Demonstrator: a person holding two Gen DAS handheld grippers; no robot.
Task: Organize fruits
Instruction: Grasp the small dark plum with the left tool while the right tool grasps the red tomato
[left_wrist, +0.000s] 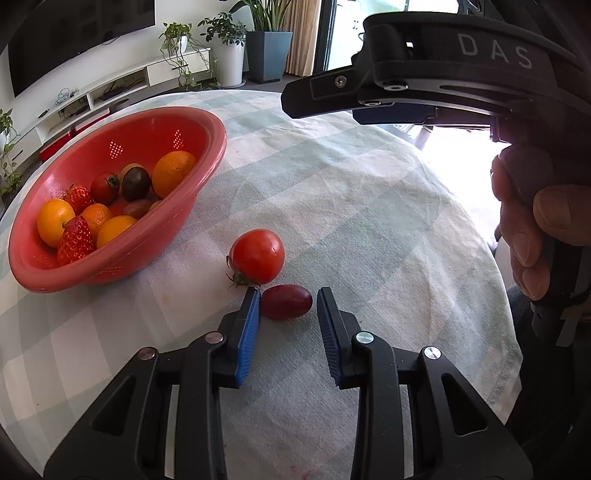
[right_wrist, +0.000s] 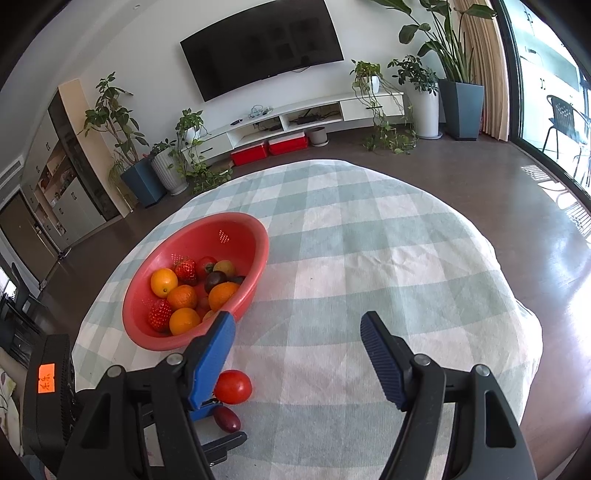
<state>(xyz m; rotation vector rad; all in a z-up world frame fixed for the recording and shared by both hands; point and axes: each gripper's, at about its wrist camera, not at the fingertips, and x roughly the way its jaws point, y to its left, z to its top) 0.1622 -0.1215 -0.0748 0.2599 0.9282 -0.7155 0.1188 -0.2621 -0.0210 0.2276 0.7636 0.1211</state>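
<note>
One tomato (left_wrist: 256, 254); one grape (left_wrist: 287, 301) — loose.

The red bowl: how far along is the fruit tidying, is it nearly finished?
Nearly, it seems. Done: oranges, strawberries and small tomatoes already sit in the red bowl. In hand: the left gripper has closed around a red grape lying on the checked cloth. Left: that grape and the red tomato beside it. The right gripper is open and empty.

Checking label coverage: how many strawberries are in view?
2, both in the red colander: one strawberry at its near edge, a second strawberry just behind it. More may be buried out of sight.
</note>
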